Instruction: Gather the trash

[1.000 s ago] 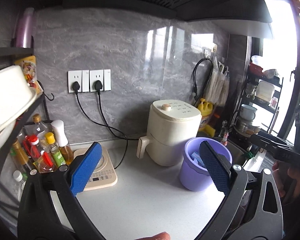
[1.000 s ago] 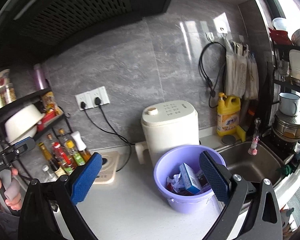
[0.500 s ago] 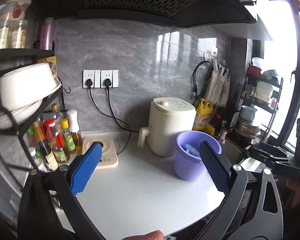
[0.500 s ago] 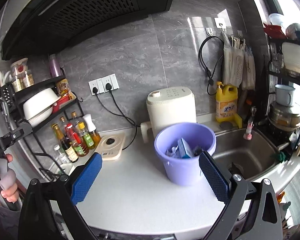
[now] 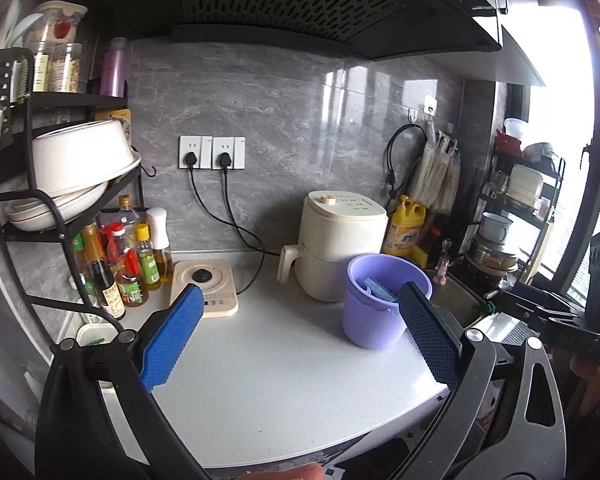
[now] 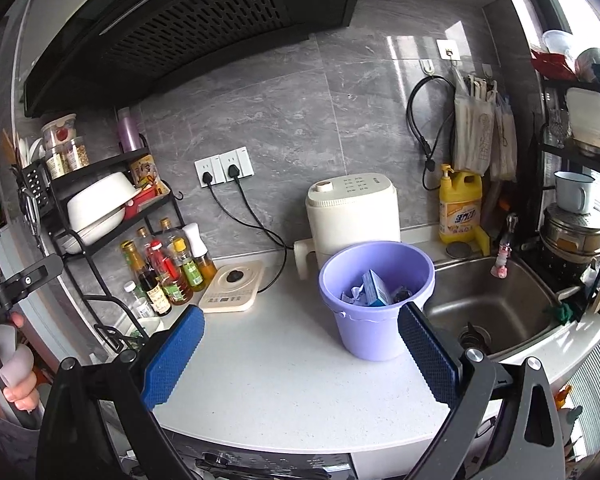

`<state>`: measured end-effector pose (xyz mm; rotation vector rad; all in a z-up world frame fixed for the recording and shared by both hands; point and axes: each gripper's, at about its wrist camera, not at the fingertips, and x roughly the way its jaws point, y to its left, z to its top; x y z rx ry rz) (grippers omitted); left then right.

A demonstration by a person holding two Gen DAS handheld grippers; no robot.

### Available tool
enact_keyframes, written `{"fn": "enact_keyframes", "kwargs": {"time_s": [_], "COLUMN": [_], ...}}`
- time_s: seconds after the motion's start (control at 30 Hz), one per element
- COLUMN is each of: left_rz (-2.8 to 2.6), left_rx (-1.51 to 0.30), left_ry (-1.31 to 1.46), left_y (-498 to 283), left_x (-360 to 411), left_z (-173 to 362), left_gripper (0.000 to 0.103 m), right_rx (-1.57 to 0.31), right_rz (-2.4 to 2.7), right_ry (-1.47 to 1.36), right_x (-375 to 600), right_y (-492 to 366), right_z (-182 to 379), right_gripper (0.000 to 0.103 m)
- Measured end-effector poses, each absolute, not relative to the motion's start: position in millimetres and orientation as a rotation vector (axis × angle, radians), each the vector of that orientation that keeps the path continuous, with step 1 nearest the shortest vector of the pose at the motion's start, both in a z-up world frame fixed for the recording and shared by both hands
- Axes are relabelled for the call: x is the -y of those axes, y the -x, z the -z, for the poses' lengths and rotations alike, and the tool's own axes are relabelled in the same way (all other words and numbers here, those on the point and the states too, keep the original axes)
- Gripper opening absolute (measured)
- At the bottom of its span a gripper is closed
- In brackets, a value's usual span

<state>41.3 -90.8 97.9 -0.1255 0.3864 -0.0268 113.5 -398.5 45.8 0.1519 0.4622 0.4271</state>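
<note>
On the white worktop I see no loose trash; the purple bucket holding it stands ahead-right of both spread, empty tools, right tool nearer than left tool.

Lower contents of the purple bucket behind its wall
</note>
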Motion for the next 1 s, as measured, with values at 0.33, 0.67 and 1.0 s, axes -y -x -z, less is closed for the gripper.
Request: {"fn": "enact_keyframes", "kwargs": {"time_s": [0.33,0.67,1.0], "left_rz": [-0.010,-0.026,-0.037], "left_rx": [-0.389,-0.389,-0.388], "left_ry": [0.118,0.124,0.127], "left_y": [-32,-27,-26], "left_x": [88,76,63], "left_z": [-99,-98,-94], "left_gripper": [0.097,0.097,0.097], "right_rx": [-0.478,-0.447,-0.451], "right_rz": [-0.468,-0.480,-0.483], "right_ry": [-0.121,-0.098,-0.102], "right_x": [386,368,356], "right_y": [-110,-103,-102], "right_z": [-43,-51,-48], "right_gripper": [0.095,0.095,0.095]}}
